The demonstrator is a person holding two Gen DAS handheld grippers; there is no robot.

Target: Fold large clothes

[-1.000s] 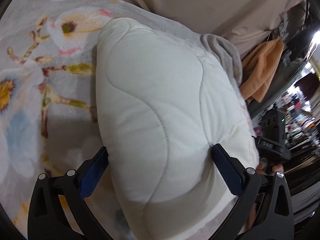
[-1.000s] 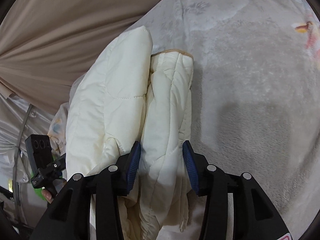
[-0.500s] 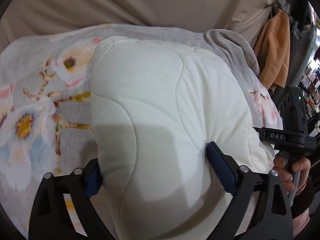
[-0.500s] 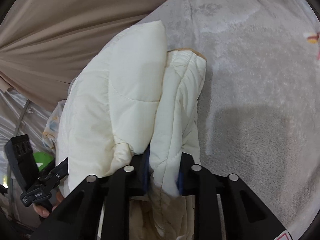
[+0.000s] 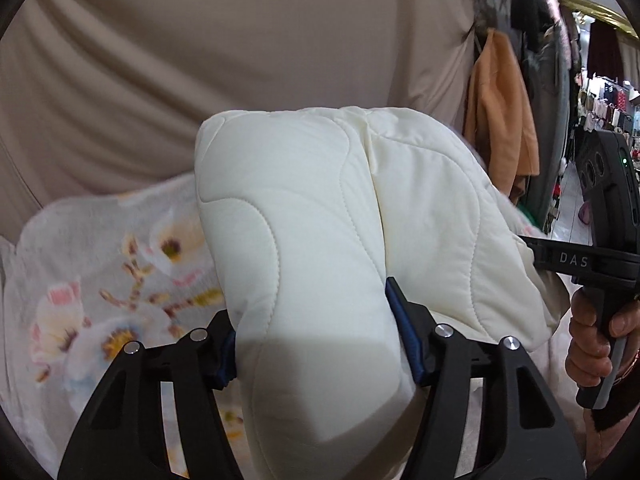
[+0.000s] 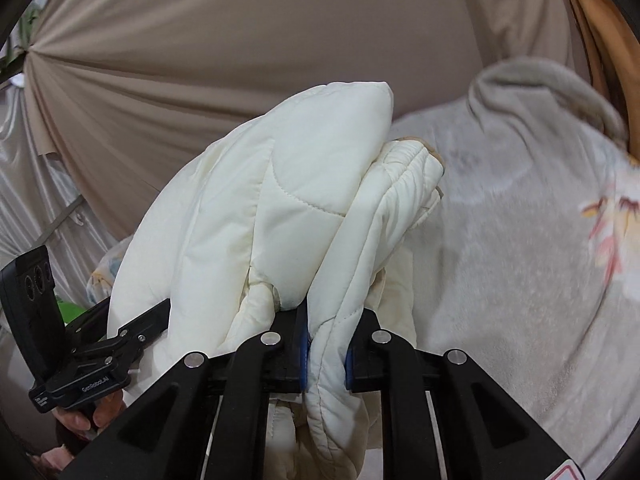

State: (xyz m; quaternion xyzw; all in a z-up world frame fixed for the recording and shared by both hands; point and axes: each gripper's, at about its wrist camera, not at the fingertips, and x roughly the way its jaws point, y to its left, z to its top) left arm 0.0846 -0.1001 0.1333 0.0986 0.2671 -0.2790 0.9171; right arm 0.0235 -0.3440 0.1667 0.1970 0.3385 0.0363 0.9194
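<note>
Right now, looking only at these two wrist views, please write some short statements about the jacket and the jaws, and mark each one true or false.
1. The left gripper is shut on the white quilted jacket. True.
2. The right gripper is open and holds nothing. False: its jaws pinch a fold of the jacket.
3. The jacket lies flat on the floral blanket. False: it is bunched and lifted.
4. An orange garment hangs behind. True.

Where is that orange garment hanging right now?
In the left wrist view the orange garment hangs at the upper right, against the beige curtain, just behind the white quilted jacket.
</note>
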